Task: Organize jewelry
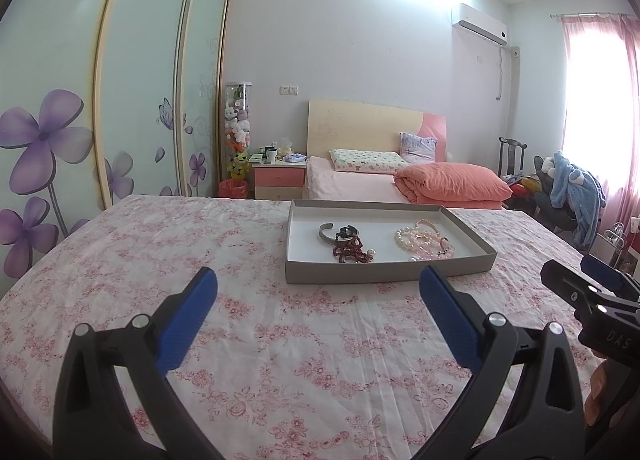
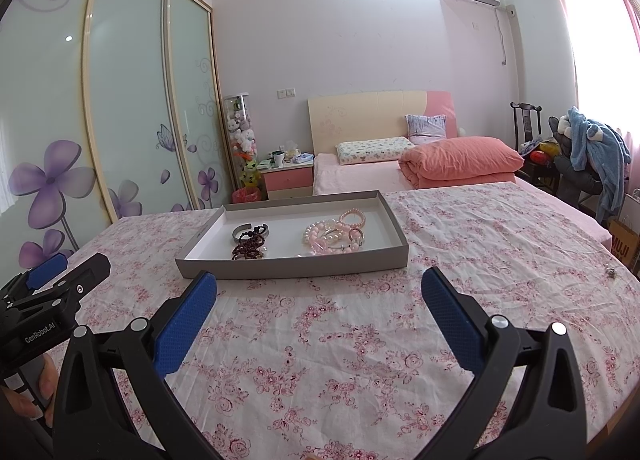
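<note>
Left wrist view: jewelry [image 1: 360,244] lies in a tray [image 1: 384,272] beyond both empty, wide-spread grippers' fingers [image 1: 198,320].

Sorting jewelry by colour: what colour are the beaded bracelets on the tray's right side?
Pale pink and pearly white beaded bracelets, clearest in the right wrist view, inside the grey tray.

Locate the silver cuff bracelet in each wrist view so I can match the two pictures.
Left wrist view: the silver cuff bracelet lies right of centre, at the left end of the grey tray.
Right wrist view: it lies left of centre, again at the tray's left end.
Shared landmark: the dark bead bracelets beside it.
</note>
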`<move>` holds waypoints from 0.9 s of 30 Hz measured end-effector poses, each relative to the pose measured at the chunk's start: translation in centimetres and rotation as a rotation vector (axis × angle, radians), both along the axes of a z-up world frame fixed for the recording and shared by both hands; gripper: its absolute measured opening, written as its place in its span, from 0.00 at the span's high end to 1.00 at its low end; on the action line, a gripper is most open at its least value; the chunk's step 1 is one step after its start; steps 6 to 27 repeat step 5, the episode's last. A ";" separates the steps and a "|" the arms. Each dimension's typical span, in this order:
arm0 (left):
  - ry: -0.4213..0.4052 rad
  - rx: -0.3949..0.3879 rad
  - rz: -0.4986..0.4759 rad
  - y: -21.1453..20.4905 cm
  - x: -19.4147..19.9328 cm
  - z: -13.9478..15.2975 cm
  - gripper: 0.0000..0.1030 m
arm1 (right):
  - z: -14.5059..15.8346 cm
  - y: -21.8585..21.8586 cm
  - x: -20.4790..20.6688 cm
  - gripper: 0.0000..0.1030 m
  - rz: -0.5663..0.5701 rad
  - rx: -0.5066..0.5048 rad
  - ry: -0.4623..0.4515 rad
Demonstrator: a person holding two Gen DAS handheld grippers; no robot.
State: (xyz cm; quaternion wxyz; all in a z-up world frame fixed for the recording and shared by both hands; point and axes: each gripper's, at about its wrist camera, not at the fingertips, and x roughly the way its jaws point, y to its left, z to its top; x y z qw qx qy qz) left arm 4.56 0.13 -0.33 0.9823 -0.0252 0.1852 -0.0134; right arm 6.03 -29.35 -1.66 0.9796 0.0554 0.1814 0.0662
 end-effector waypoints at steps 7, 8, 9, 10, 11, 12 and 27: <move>0.004 -0.006 -0.001 0.1 0.1 0.2 0.04 | 0.0 0.0 0.0 0.02 -0.001 0.001 0.001; 0.004 -0.006 -0.001 0.1 0.1 0.2 0.04 | 0.0 0.0 0.0 0.02 -0.001 0.001 0.001; 0.004 -0.006 -0.001 0.1 0.1 0.2 0.04 | 0.0 0.0 0.0 0.02 -0.001 0.001 0.001; 0.004 -0.006 -0.001 0.1 0.1 0.2 0.04 | 0.0 0.0 0.0 0.02 -0.001 0.001 0.001; 0.004 -0.006 -0.001 0.1 0.1 0.2 0.04 | 0.0 0.0 0.0 0.02 -0.001 0.001 0.001; 0.004 -0.006 -0.001 0.1 0.1 0.2 0.04 | 0.0 0.0 0.0 0.02 -0.001 0.001 0.001; 0.004 -0.006 -0.001 0.1 0.1 0.2 0.04 | 0.0 0.0 0.0 0.02 -0.001 0.001 0.001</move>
